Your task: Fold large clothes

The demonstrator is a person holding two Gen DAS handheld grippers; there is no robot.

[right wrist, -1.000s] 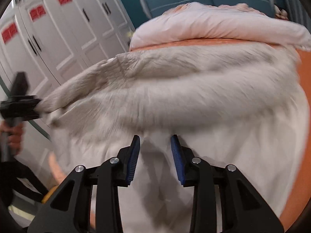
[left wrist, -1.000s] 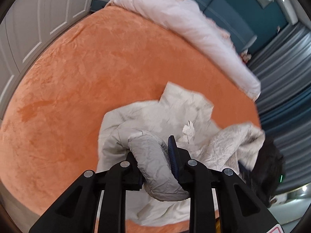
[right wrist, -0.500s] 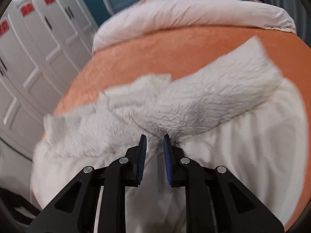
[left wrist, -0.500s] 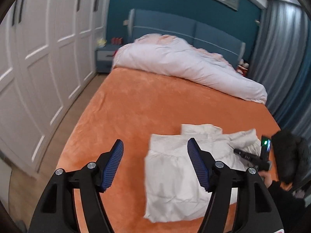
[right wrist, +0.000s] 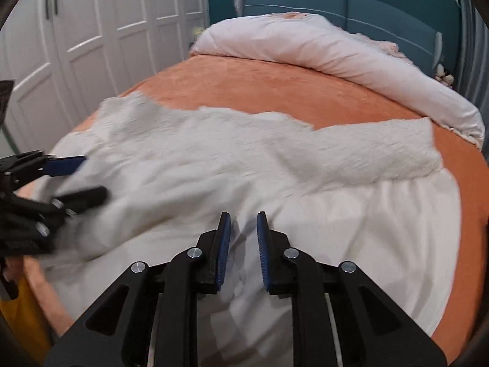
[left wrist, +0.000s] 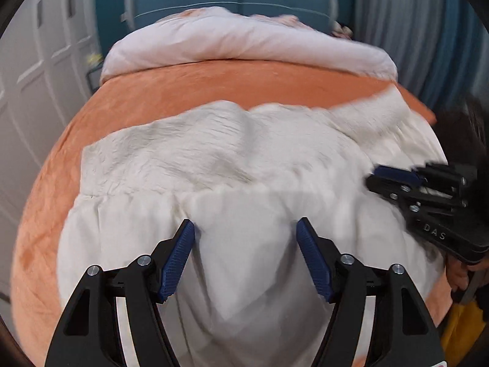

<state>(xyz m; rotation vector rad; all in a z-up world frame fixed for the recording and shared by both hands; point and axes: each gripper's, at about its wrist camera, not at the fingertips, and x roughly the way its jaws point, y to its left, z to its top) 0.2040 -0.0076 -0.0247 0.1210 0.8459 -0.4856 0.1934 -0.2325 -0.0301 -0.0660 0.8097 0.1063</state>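
A large white garment (left wrist: 232, 165) lies spread across the near end of the orange bed (left wrist: 232, 82); its crinkled upper part lies folded over the smooth lower part. It also shows in the right wrist view (right wrist: 275, 165). My left gripper (left wrist: 244, 229) is open and empty, low over the garment's smooth part. My right gripper (right wrist: 243, 218) has its jaws a narrow gap apart, with cloth beneath them and none seen clamped. Each gripper shows in the other's view: the right one (left wrist: 394, 183) at the garment's right side, the left one (right wrist: 76, 180) at its left.
A rolled pink-white duvet (right wrist: 321, 49) lies across the head of the bed before a blue headboard (right wrist: 336, 3). White wardrobe doors (right wrist: 91, 30) stand on the left. Grey curtains (left wrist: 412, 24) hang on the right. A yellow thing (left wrist: 461, 330) stands at the bed's near right corner.
My left gripper let go of the bunched cloth, opened wide and has come down close over the garment. The garment has gone from lifted and bunched to spread flat. My right gripper's jaws have opened slightly.
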